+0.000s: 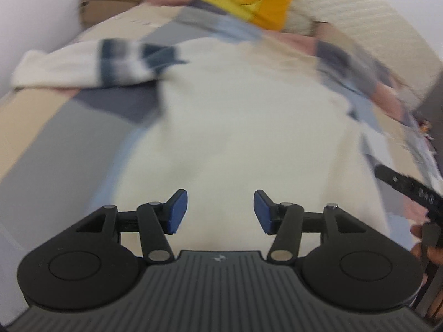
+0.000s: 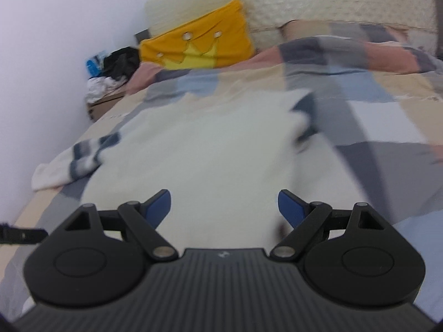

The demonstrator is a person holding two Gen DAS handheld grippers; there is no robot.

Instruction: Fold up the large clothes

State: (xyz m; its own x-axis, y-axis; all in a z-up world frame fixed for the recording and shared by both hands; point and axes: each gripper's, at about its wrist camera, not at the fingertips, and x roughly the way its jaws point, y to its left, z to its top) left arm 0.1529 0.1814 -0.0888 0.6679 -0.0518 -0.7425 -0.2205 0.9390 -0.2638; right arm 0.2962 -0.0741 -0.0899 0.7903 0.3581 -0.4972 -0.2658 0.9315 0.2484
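Observation:
A large cream sweater (image 1: 243,116) lies spread flat on the bed, its body running away from me. One sleeve with dark blue stripes (image 1: 124,61) stretches out to the left. My left gripper (image 1: 220,211) hovers above the sweater's near hem, open, with nothing between its blue pads. In the right wrist view the same sweater (image 2: 210,144) fills the middle, its striped sleeve (image 2: 85,149) at the left. My right gripper (image 2: 224,207) stands wide open over the near hem, holding nothing. Both views are blurred.
The bed (image 2: 387,110) has a patchwork cover of beige, grey, blue and pink. A yellow crown cushion (image 2: 199,41) leans on the cream headboard (image 2: 318,0). A white wall (image 2: 41,55) runs along the left; dark clutter (image 2: 119,61) sits in the far corner. The other gripper's black finger (image 1: 407,188) and a hand (image 1: 426,249) show at right.

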